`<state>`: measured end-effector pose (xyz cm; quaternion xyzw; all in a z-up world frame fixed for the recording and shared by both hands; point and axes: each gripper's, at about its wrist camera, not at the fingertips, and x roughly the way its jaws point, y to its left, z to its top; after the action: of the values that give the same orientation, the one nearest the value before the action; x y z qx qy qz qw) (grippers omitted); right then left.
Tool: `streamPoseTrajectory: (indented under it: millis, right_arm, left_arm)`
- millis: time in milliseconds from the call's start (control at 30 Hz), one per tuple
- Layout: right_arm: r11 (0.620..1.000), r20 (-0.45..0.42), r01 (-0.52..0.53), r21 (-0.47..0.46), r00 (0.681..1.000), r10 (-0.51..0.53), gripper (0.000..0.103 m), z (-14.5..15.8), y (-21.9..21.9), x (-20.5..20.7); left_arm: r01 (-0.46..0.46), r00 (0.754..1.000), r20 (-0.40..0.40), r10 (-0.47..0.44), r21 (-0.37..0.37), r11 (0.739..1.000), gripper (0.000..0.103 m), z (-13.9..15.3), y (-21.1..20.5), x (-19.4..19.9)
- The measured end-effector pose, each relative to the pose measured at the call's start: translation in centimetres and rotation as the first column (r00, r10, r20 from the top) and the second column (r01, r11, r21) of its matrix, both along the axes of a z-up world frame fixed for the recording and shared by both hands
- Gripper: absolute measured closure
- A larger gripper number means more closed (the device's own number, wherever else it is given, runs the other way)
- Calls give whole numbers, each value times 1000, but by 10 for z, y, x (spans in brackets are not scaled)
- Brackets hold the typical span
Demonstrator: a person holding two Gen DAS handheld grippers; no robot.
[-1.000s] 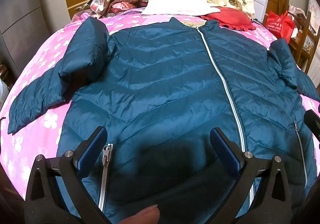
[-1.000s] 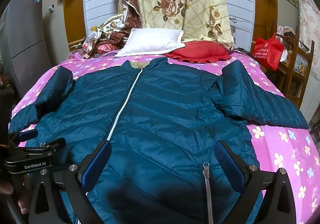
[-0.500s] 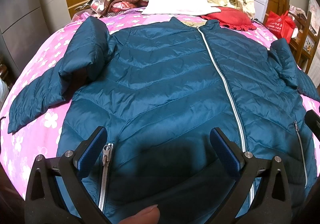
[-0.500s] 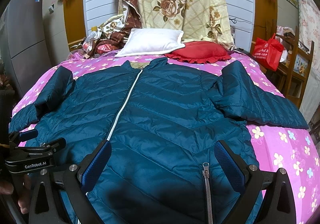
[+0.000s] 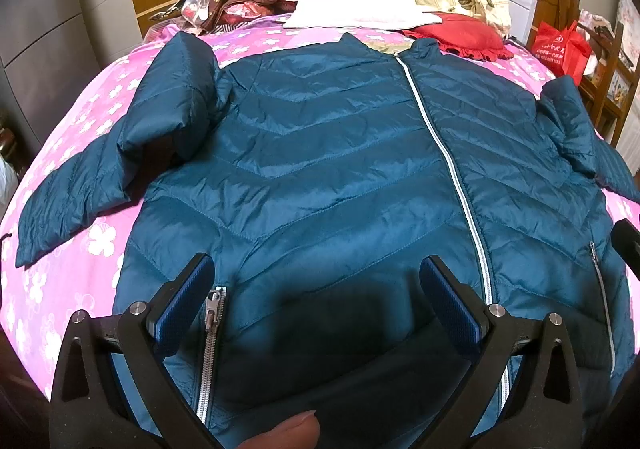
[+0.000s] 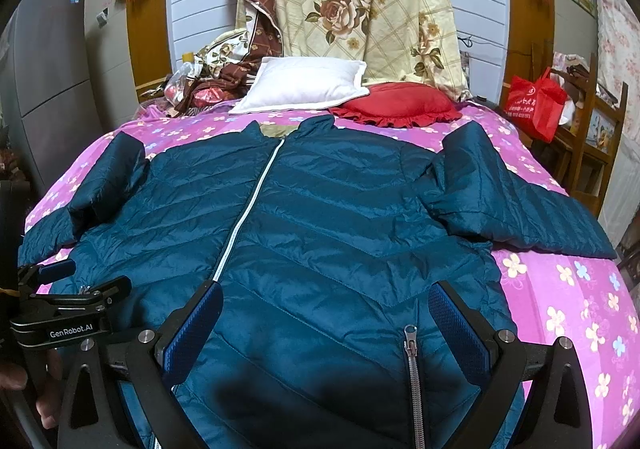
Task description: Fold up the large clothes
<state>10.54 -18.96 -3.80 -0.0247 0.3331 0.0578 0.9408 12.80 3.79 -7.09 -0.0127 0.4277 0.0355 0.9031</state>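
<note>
Left tongs (image 5: 316, 291) and right tongs (image 6: 326, 315): both released, empty, poised over the hem at the near edge of the bed (image 6: 560, 289). Jacket (image 6: 320, 229) spread face up, zipped, filling most of the bed, collar toward the far edge, sleeves angled out to either side edge. Likely light, puffy, soft and slick; prone to sliding and springing back. Best taken by a thin pinch at a cuff or hem corner, not the padded middle. Beyond, white pillow (image 6: 304, 89) and red cushion (image 6: 396, 103).

Teal jacket (image 5: 320, 177) flat on pink bedsheet (image 5: 100, 233), L gripper (image 5: 316, 285) above hem (jaws wide).
</note>
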Motion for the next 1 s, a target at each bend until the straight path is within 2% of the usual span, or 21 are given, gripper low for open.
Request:
streamPoseTrajectory:
  millis: [1000]
  right_arm:
    - [1000,-1,1,-5,1000,-1,1,0,1,-1]
  left_arm:
    - [0,1000,-5,0,3,1000,0,-3,-1,0]
